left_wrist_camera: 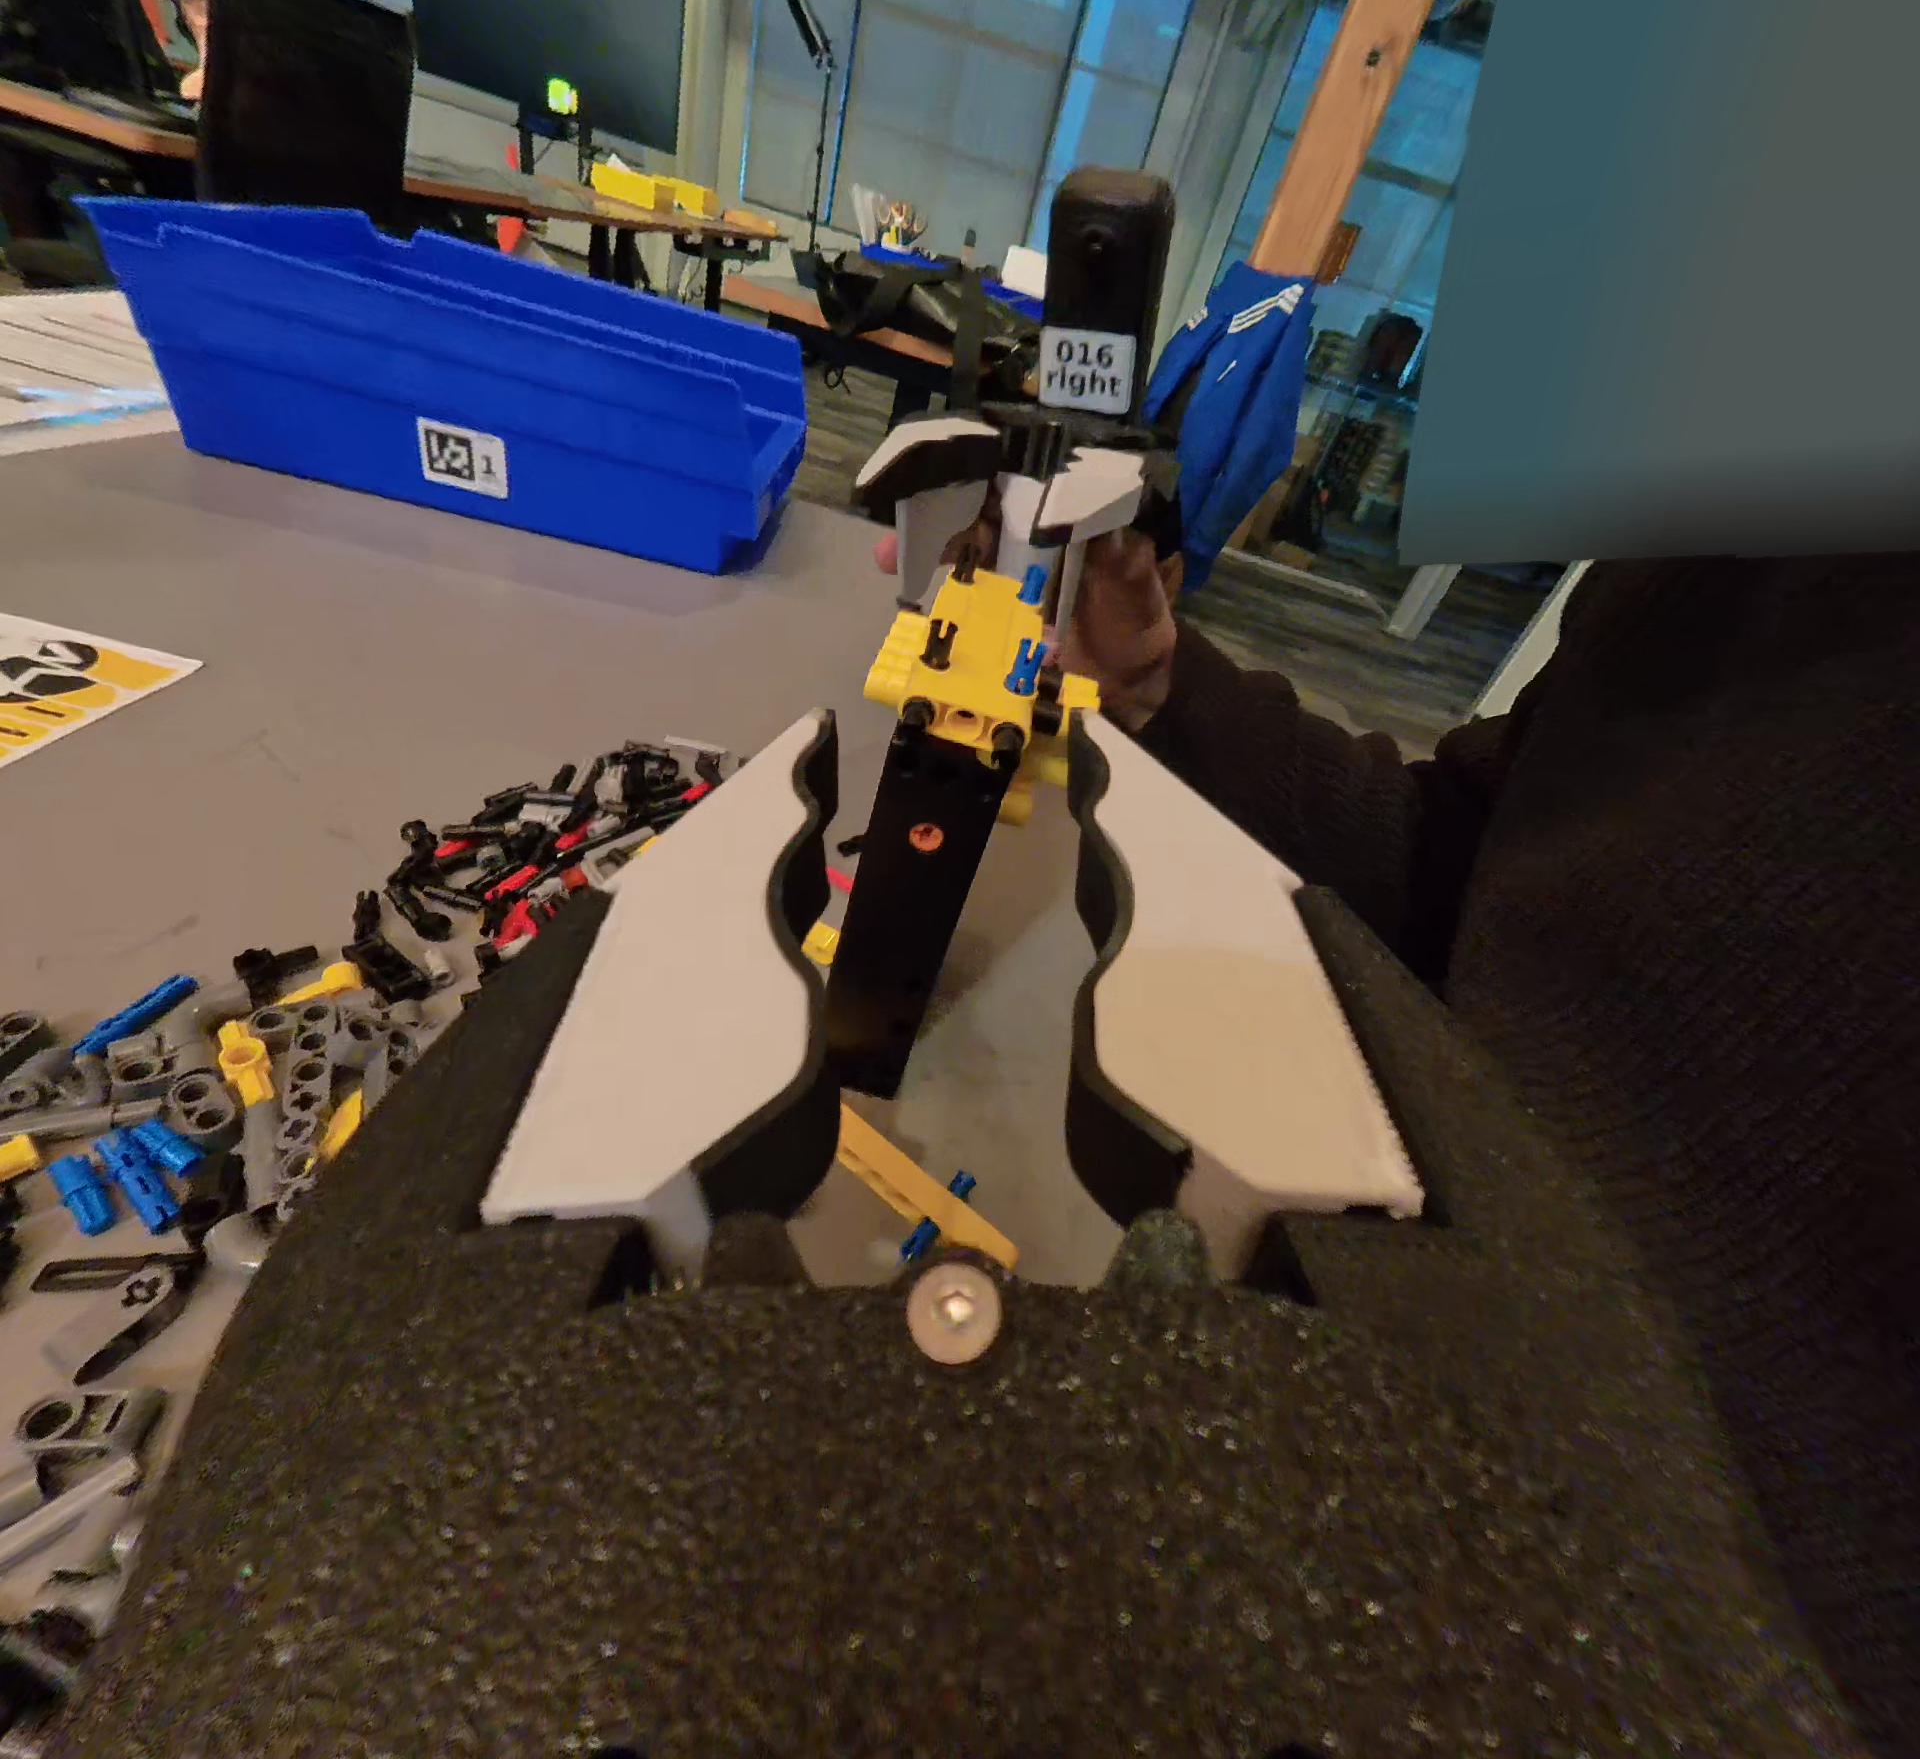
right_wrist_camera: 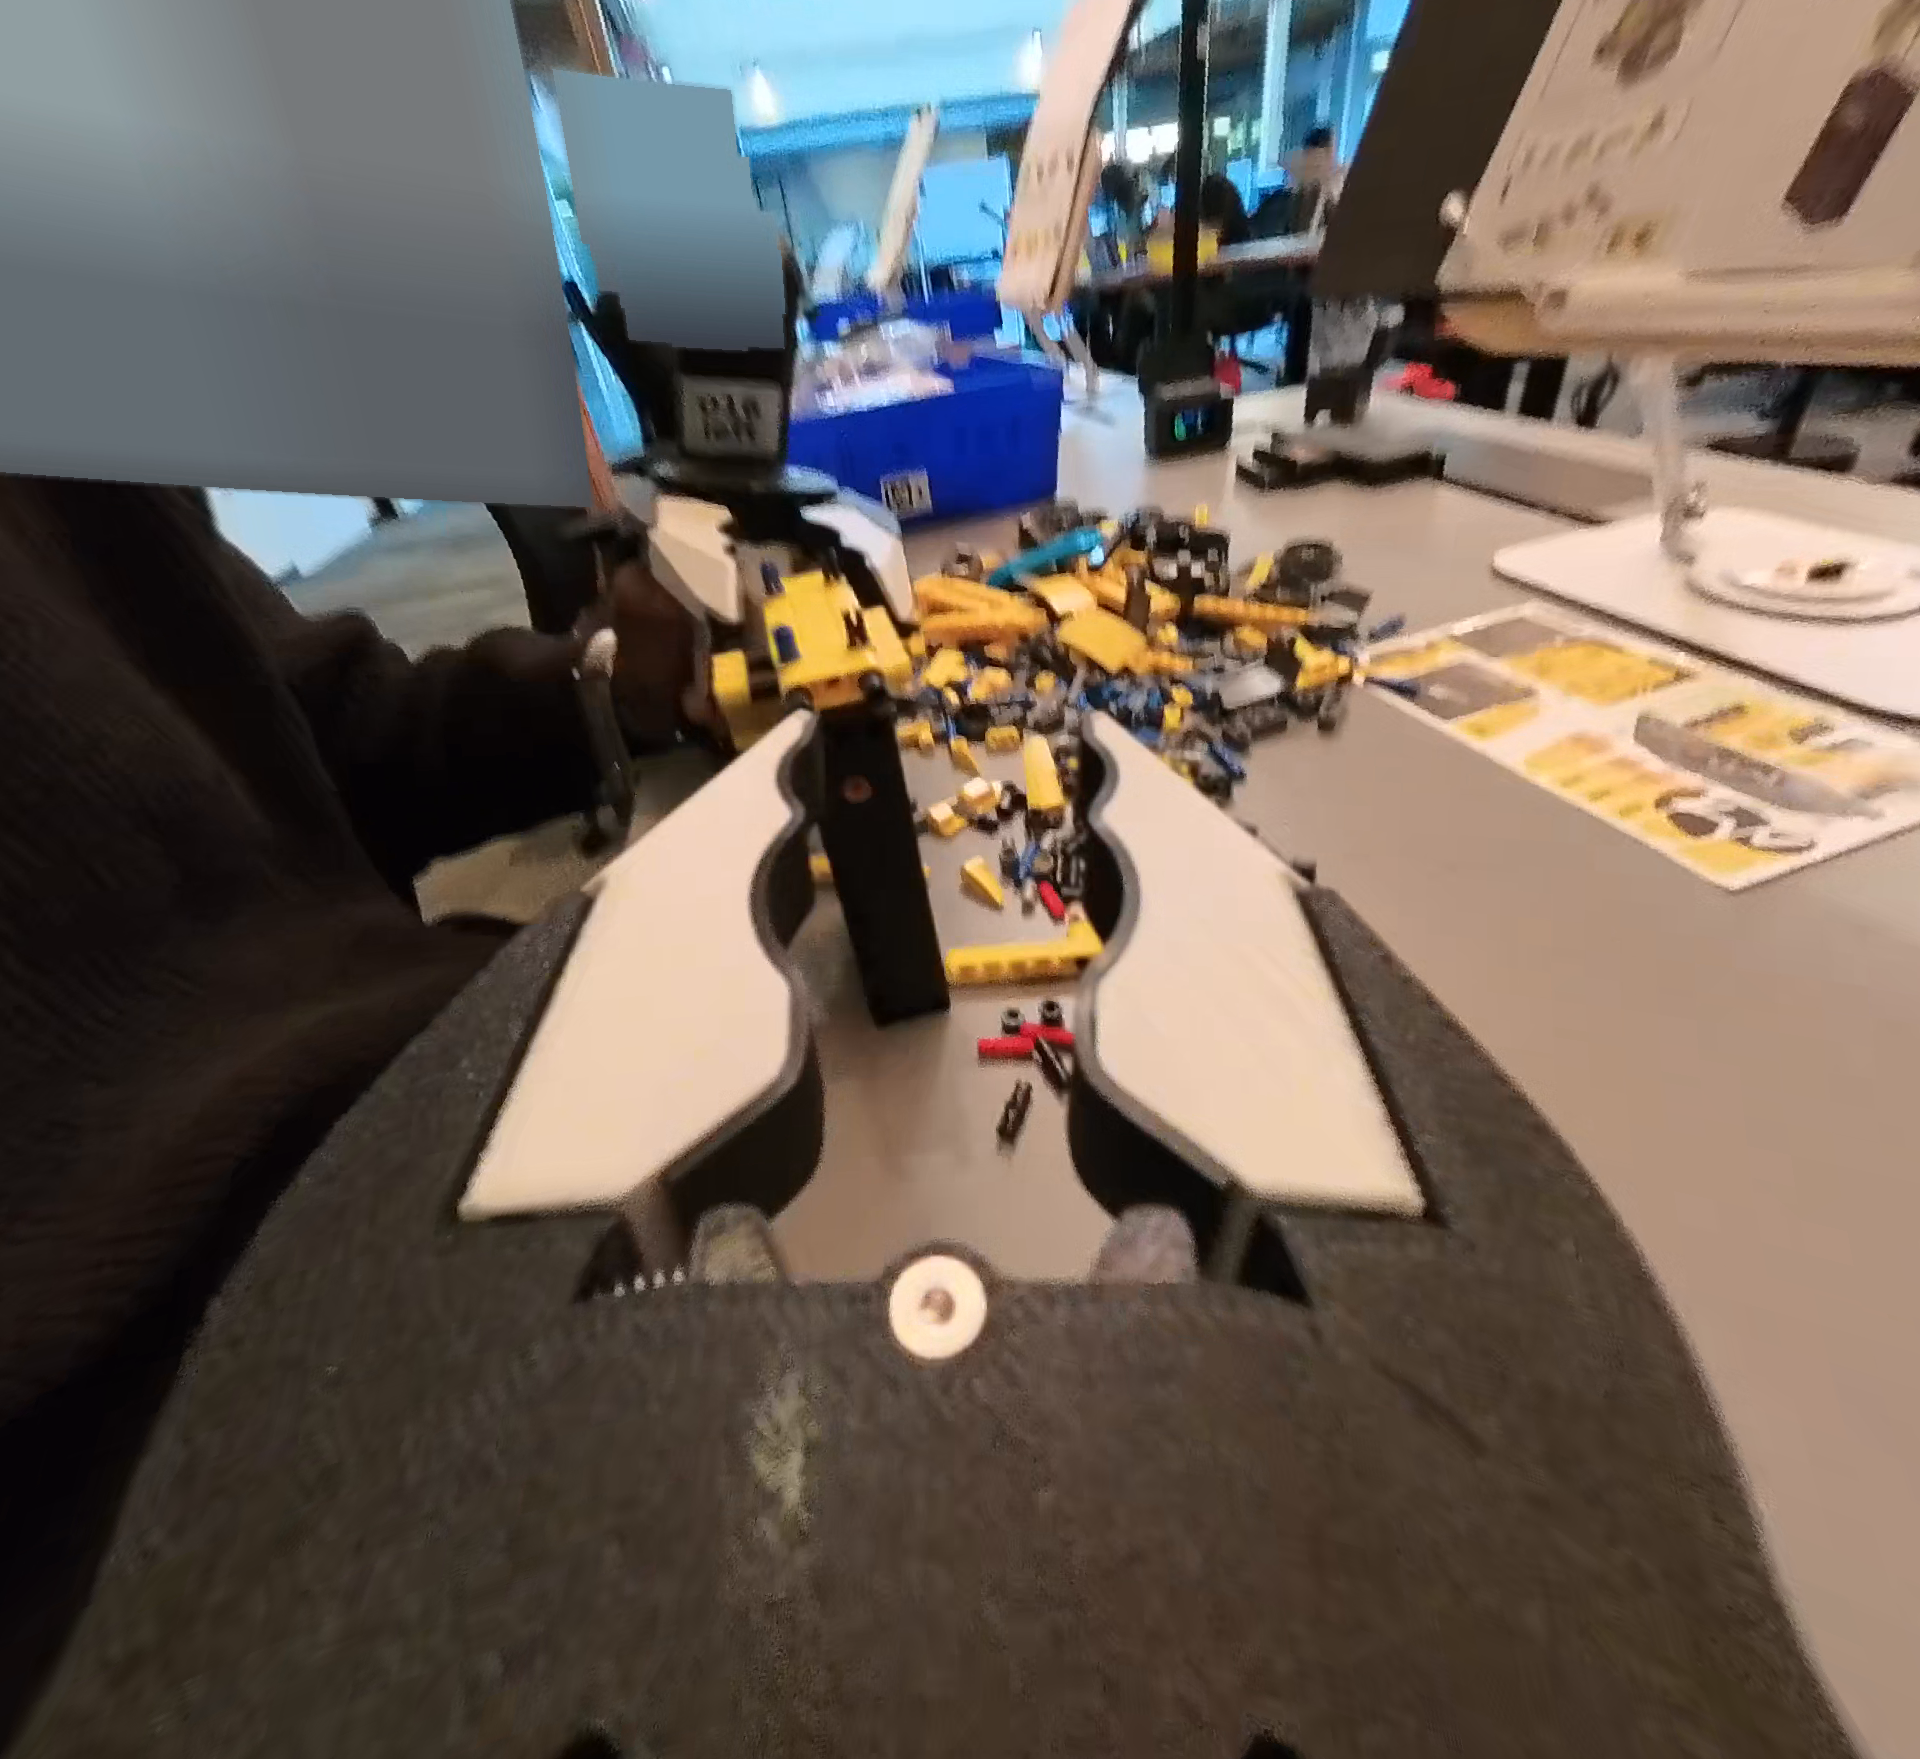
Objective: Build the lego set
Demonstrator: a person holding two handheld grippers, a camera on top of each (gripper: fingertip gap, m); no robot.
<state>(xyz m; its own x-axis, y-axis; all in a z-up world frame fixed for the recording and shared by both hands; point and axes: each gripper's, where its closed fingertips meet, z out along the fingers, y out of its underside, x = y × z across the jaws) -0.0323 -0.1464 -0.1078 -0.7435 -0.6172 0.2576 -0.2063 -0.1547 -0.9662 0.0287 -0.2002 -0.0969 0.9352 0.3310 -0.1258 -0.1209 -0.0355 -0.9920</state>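
Note:
A brick assembly has a yellow top [left_wrist_camera: 971,639] studded with black and blue pins, and a long black block [left_wrist_camera: 904,920] hangs from it above the grey table. My left gripper [left_wrist_camera: 953,722] is shut on the yellow top at its fingertips. In the right wrist view the left gripper [right_wrist_camera: 790,587] grips the yellow top [right_wrist_camera: 821,639]. My right gripper [right_wrist_camera: 945,722] is open. The black block [right_wrist_camera: 873,878] sits by its left finger, with a clear gap to the other finger. In the left wrist view the right gripper [left_wrist_camera: 987,608] faces me just behind the assembly.
A blue bin [left_wrist_camera: 468,379] stands at the back left. Loose grey, blue and black parts [left_wrist_camera: 208,1086] lie to the left. A yellow beam [left_wrist_camera: 914,1190] lies under the left gripper. A pile of yellow bricks [right_wrist_camera: 1122,629], a leaflet [right_wrist_camera: 1642,733] and a booklet stand [right_wrist_camera: 1714,151] are to the right. My right fingertips sit around 9 cm from my left ones. From either gripper's tips it is about 7 cm to the black block [right_wrist_camera: 873,878].

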